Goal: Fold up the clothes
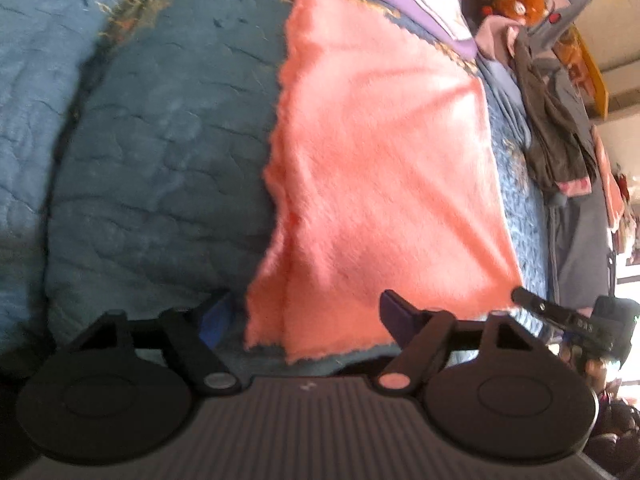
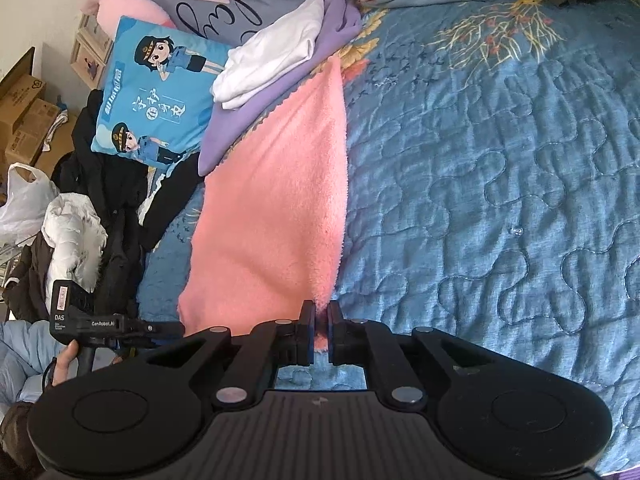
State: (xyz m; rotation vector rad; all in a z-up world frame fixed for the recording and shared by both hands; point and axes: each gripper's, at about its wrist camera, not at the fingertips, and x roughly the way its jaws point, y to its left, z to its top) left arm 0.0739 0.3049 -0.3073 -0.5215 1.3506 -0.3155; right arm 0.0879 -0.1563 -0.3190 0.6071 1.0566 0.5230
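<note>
Right wrist: our right tongs [image 2: 319,322] clamp the pink towel's [image 2: 276,200] near corner, its length running straight ahead; left tongs [image 1: 304,312] gape at the other corner.

A pink cloth [image 1: 380,184] lies on the blue quilt [image 1: 160,168], its near edge between the spread fingers of the left hand-held gripper [image 1: 306,316].
</note>
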